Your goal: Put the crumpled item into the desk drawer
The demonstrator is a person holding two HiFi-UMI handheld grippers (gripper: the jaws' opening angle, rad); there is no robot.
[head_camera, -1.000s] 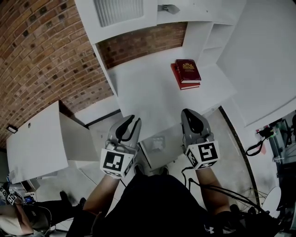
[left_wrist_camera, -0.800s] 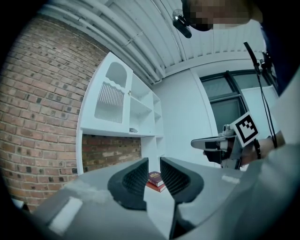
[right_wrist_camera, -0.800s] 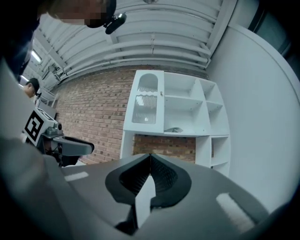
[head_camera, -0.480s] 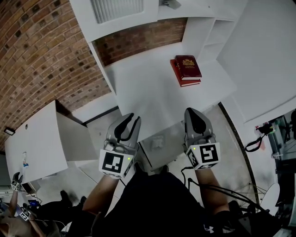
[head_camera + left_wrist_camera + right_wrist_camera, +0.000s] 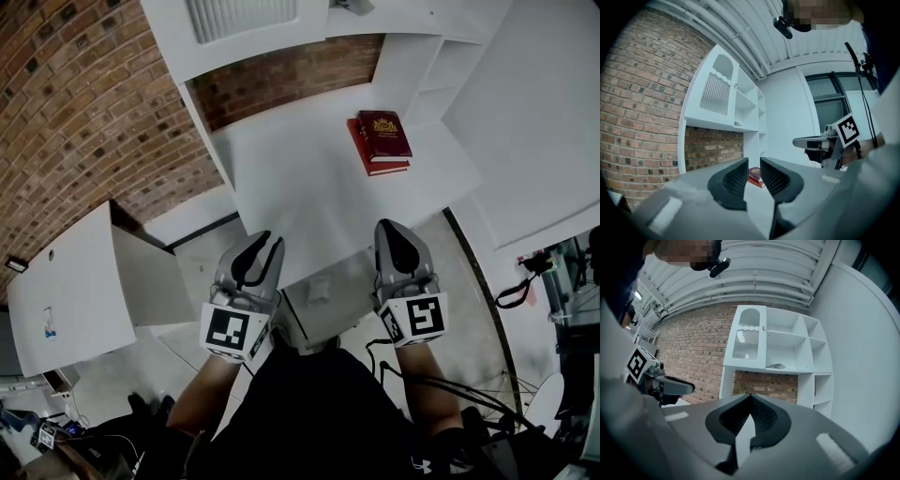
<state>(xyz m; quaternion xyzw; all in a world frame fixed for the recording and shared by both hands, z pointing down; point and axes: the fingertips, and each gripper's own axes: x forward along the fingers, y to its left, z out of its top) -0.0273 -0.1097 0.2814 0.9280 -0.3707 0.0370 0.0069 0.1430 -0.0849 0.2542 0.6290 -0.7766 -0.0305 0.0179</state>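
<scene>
A pale crumpled item [image 5: 316, 289] lies in the open desk drawer [image 5: 328, 323], just under the white desk's [image 5: 300, 197] front edge and between my two grippers. The left gripper [image 5: 265, 242] hovers over the desk's front left corner. Its jaws stand slightly apart with nothing between them [image 5: 753, 161]. To the drawer's right is the right gripper [image 5: 386, 228], whose jaws are shut tip to tip and empty [image 5: 750, 395]. Neither gripper touches the crumpled item.
Two red books [image 5: 380, 141] are stacked at the desk's back right, also seen past the left jaws [image 5: 755, 176]. A white shelf unit [image 5: 783, 348] rises behind the desk against a brick wall [image 5: 84, 112]. A white side table [image 5: 75, 291] stands at the left. Cables [image 5: 525, 281] trail on the floor at the right.
Both grippers stay almost where they were beside the drawer. The view has drifted slightly, and a person at the lower left has moved out of sight.
</scene>
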